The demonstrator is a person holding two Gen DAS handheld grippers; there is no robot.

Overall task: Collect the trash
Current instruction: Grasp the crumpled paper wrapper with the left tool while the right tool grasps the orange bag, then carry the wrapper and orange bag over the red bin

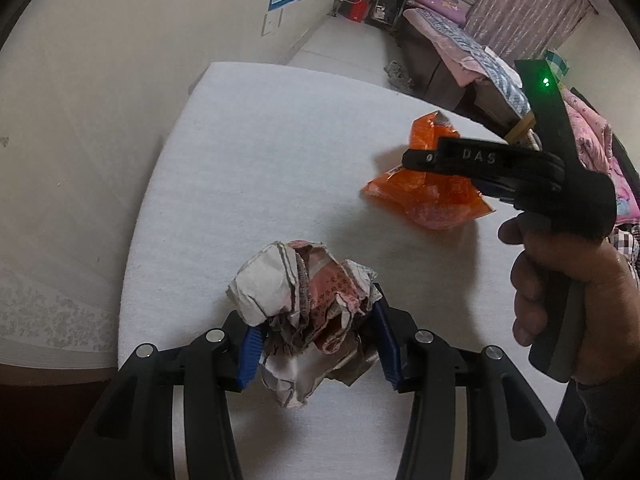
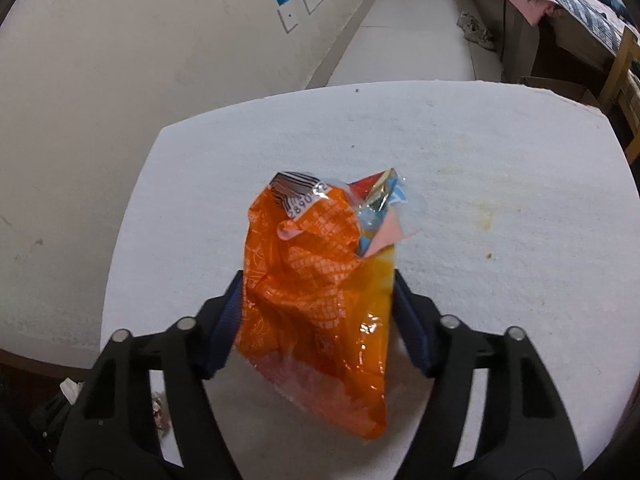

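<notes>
A crumpled paper ball [image 1: 304, 316], white and grey with pink-red printed patches and dark lines, sits on the plain white bench [image 1: 260, 184]. The shiny orange plastic snack bag [image 2: 320, 304] carries fine white lettering, a black-and-white barcode and a yellow side. Both black tools [image 1: 316, 346] [image 2: 318, 322] have ribbed blue pads [image 1: 250, 356]. The bed [image 1: 472, 46] bears pink and blue patterned covers.

The left gripper [image 1: 316, 344] clamps a crumpled paper wad [image 1: 304, 312] over the white table [image 1: 248, 184]. Ahead to its right, the right gripper [image 1: 424, 158] sits against an orange wrapper [image 1: 424, 200].
</notes>
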